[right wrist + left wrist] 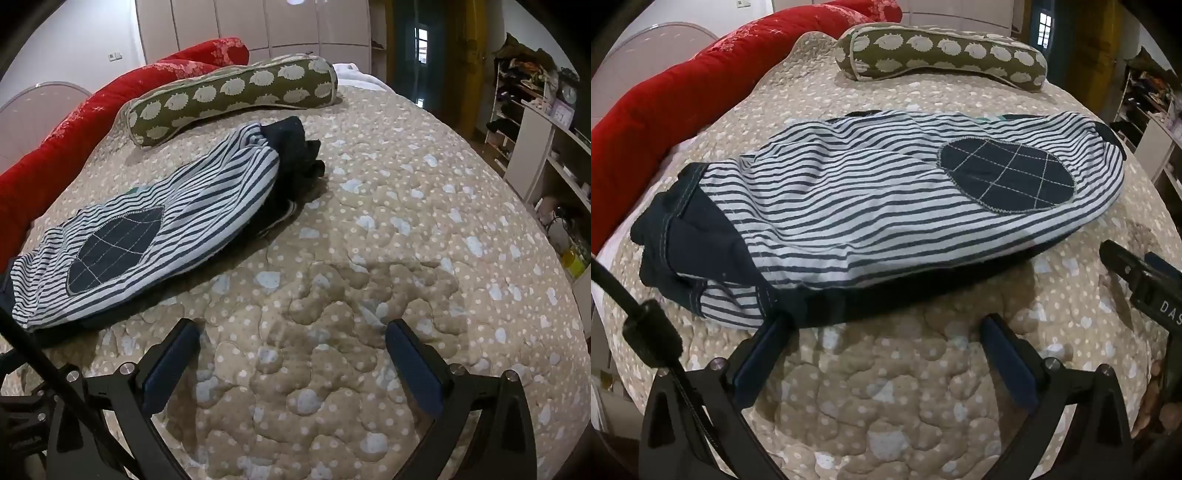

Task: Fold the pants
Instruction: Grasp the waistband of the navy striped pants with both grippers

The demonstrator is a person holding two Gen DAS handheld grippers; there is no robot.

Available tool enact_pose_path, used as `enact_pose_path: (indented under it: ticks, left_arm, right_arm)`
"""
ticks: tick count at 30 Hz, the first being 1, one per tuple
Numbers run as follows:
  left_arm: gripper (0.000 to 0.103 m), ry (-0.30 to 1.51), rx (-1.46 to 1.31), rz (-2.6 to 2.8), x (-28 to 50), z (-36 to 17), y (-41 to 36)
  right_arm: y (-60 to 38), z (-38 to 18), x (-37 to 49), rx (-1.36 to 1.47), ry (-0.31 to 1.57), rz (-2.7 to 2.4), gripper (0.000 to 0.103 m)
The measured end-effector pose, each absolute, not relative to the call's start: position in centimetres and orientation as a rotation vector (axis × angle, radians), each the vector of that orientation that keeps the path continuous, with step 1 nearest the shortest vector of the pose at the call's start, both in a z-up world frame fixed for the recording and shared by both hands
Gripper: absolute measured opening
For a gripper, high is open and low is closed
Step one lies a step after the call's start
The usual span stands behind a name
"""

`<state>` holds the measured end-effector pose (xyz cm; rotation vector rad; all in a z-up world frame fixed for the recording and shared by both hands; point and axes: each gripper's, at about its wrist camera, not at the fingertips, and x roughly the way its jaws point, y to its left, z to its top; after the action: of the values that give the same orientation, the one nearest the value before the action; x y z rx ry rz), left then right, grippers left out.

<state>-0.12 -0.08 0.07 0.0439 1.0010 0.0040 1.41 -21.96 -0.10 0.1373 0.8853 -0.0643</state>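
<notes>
Small pants (849,206) in white with navy stripes, a round navy knee patch (1006,177) and navy cuffs, lie folded leg on leg across a beige quilted bed (894,387). My left gripper (886,325) is open and empty, just in front of the pants' near edge; its left fingertip (777,325) is at that edge. In the right wrist view the pants (155,236) lie to the left. My right gripper (293,332) is open and empty over bare quilt (406,221), right of the pants. The right gripper also shows in the left wrist view (1137,284).
A green bolster pillow with white hedgehog print (942,55) lies behind the pants. A red blanket (665,107) runs along the bed's left side. Shelves with clutter (535,122) stand to the right of the bed.
</notes>
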Motion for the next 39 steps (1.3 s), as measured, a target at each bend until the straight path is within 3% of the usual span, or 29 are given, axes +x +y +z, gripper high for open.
enact_pose_path:
  ticks: [19, 21, 23, 25, 33, 39]
  left_arm:
    - [0.103, 0.979, 0.028, -0.004, -0.4, 0.8, 1.1]
    - [0.1, 0.987, 0.005, -0.028, -0.3, 1.2, 1.5]
    - [0.087, 0.986, -0.026, -0.045, -0.7, 1.5, 2.2]
    - [0.08, 0.986, -0.075, -0.074, -0.8, 2.2, 3.1]
    - [0.08, 0.983, -0.331, -0.137, -0.5, 3.5, 9.4]
    - [0.081, 1.006, -0.545, -0.193, 1.8, 2.5, 13.0]
  right_arm:
    - [-21.8, 0.1, 1.1, 0.127, 0.874, -0.067, 0.103]
    - [-21.8, 0.1, 1.2, 0.124, 0.878, -0.064, 0.103]
    - [-21.7, 0.2, 1.1, 0.13, 0.875, -0.05, 0.103]
    - [-22.5, 0.3, 0.7, 0.182, 0.852, -0.019, 0.103]
    - [-25.6, 1.5, 0.5, 0.433, 0.849, 0.1, 0.103]
    - [-25.0, 1.9, 3.0, 0.569, 0.895, 0.29, 0.096]
